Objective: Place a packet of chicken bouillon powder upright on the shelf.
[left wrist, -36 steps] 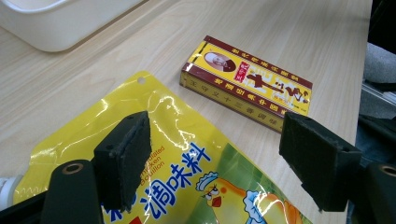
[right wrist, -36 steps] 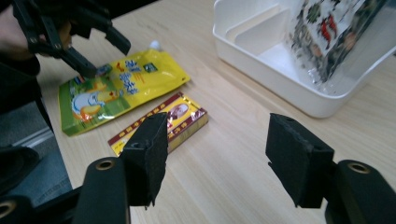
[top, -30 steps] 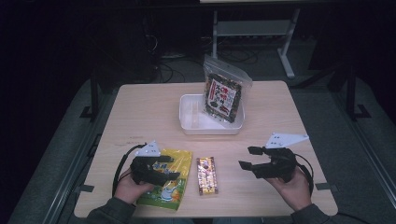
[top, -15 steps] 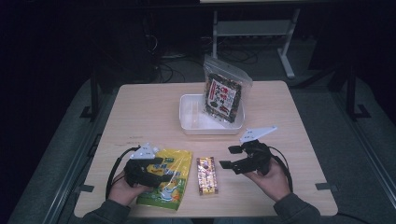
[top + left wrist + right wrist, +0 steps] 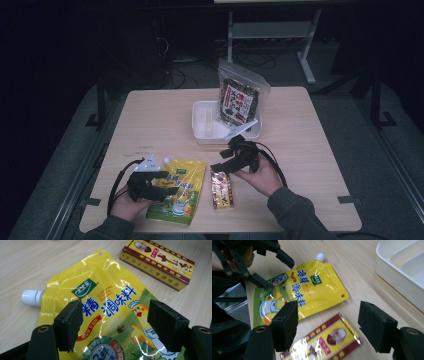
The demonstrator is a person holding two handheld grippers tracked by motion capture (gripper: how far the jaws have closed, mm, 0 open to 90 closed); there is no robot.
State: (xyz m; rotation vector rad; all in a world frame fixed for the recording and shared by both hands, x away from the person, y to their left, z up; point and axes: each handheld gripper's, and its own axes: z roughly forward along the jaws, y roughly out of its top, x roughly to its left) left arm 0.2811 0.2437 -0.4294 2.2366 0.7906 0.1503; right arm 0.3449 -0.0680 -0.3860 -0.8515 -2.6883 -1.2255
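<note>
Both claws stand apart and clamp nothing. Nearest the person, the left gripper [image 5: 167, 182] hangs just over the lower half of the yellow spouted seasoning pouch [image 5: 179, 190], and its jaws have just been closing a little, with the pouch's printed face beneath the gap but not pressed by either pad [image 5: 69, 323]. The pouch lies flat near the table's front edge, its long axis running from front to back with a slight lean, and its white screw cap [image 5: 32, 297] at the far left corner points away from the person. Just to its right, apart from it, lies the red-and-gold seasoning box [image 5: 221, 189], also lengthwise front to back. The right gripper [image 5: 222, 166] hovers above the box's far end with its jaws wide, the box seen beneath and between them in the right gripper view [image 5: 325, 341].

Bare wood shows between pouch and box, to the right of the box, and across the middle of the table [image 5: 155, 120]. Farther off, a white plastic tray [image 5: 207, 125] sits near the centre of the back half, and a clear bag of dark snacks [image 5: 239, 100] stands leaning in its right part. The tabletop is pale wood grain; around it the room is dark, with grey floor, cables and a metal stand behind.
</note>
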